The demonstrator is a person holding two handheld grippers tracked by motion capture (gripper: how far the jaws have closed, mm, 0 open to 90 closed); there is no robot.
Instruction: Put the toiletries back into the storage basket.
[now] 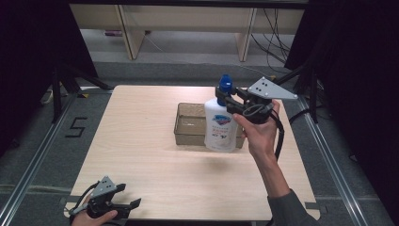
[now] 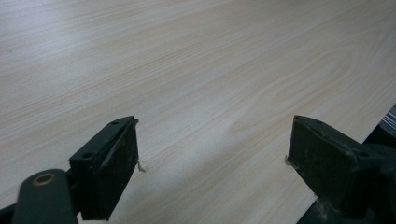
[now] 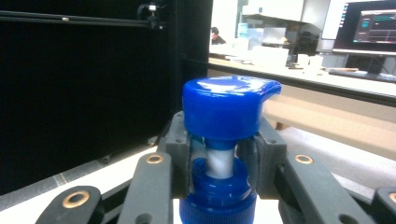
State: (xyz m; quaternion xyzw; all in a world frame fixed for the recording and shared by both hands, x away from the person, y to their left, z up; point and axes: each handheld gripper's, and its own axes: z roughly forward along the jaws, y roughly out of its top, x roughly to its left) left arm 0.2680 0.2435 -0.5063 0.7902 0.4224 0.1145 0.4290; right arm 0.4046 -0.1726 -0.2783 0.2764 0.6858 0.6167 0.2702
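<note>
A white pump bottle point(image 1: 220, 127) with a blue pump head point(image 1: 225, 84) hangs upright in front of a clear plastic bin point(image 1: 188, 123), lifted above the table. My right gripper point(image 1: 230, 101) is shut on the bottle's neck just under the pump head point(image 3: 229, 105), its black fingers point(image 3: 180, 144) pressing from both sides. At the table's near left corner my left gripper point(image 1: 129, 195) rests in a hand, open. In the left gripper view its fingers point(image 2: 114, 165) stand wide apart over bare wood with nothing between them.
The light wooden table point(image 1: 141, 141) has its near edge just beyond the left gripper. A metal rail frame point(image 1: 329, 155) runs along both sides. Black curtains and tripod legs point(image 1: 61, 84) stand at the back left, cables at the back right.
</note>
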